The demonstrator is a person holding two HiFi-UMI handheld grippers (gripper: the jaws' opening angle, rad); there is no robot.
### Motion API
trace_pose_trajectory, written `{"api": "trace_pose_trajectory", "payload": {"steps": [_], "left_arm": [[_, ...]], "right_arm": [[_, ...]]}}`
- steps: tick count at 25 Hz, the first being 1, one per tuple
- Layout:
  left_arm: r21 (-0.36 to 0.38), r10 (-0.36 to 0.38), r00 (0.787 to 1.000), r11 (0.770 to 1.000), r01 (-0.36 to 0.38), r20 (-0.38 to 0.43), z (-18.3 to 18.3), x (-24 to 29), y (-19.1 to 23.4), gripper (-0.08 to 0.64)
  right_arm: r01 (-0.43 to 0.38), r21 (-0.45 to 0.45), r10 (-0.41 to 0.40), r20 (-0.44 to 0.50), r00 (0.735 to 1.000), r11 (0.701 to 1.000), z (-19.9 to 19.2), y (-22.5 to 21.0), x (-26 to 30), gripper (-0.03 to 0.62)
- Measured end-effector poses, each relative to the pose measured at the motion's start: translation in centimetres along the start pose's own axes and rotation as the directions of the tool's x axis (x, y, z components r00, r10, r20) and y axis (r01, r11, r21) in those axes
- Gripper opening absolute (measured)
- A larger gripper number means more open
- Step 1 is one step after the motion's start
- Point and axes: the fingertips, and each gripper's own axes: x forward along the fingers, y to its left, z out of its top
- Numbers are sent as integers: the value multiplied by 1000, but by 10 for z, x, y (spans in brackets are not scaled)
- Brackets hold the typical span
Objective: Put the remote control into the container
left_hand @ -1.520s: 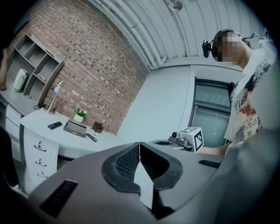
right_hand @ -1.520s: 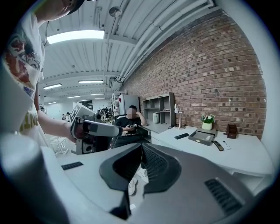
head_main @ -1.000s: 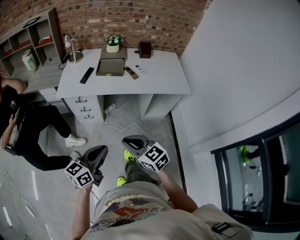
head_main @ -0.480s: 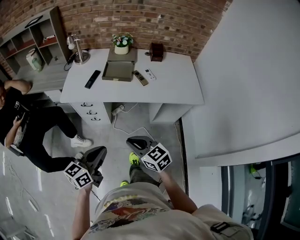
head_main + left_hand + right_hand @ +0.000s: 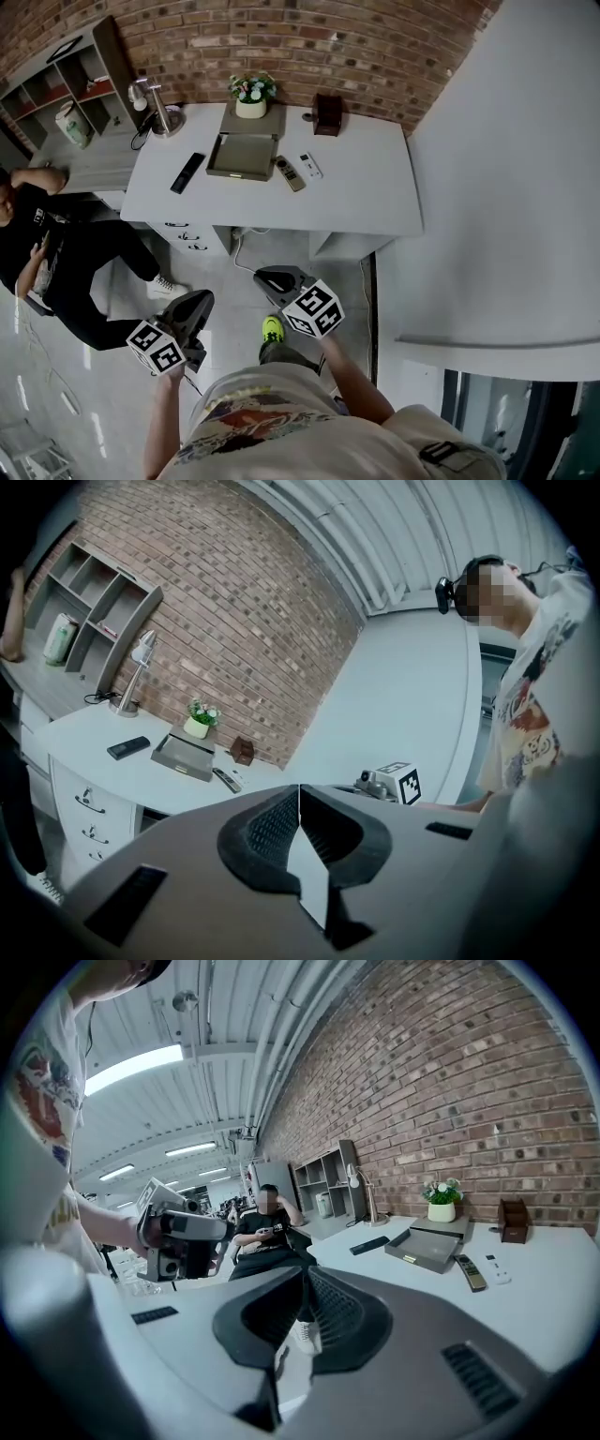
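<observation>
Grippers: Your left gripper (image 5: 299, 794) and right gripper (image 5: 305, 1281) are both closed tight and empty, held over the floor short of the white desk (image 5: 361, 192).
Container: The shallow grey rectangular tray (image 5: 242, 156) sits open and empty mid-desk.
Remotes: A slim black remote (image 5: 187, 172) lies left of the tray. A slim dark remote (image 5: 290, 173) lies just right of it, beside a small white remote (image 5: 310, 166). Which is meant, you cannot tell.
Key relation: All lie ahead, well apart from both grippers. The dark remote's long axis runs roughly away from you, on your right gripper's side. The black one favours your left.
Next: Probably approach, open, and close across the narrow width.
</observation>
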Motion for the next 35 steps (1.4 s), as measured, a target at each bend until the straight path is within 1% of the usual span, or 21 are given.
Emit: {"api": "trace_pose_trajectory", "payload": {"steps": [5,11,19,25,31,35], "left_arm": [[0,26,1000,1000,-26,13,13,32,13,5],[14,17,1000,1000,-17,-3,19,65,15,5],[23,-3,1000,1000,3,-22,23,94,13,5],[32,-28,999,999,28,-17,32,113,14,5],[27,-54,998,998,54,-20,35,123,27,5],[27,-77,997,997,78,-20,43,137,41,5]], "right_arm": [[-25,-3,24,-12,1000,1000,3,-34,3,12],[-17,-6,17,-13,1000,1000,7,-70,-1,12],[-10,2,10,-14,1000,1000,2,-85,-11,12],[6,10,-6,-16,1000,1000,2,-100,-13,12],[16,-12,-17,-19,1000,1000,10,-110,-1,12],[40,-24,-41,-20,999,999,18,-120,6,12]]}}
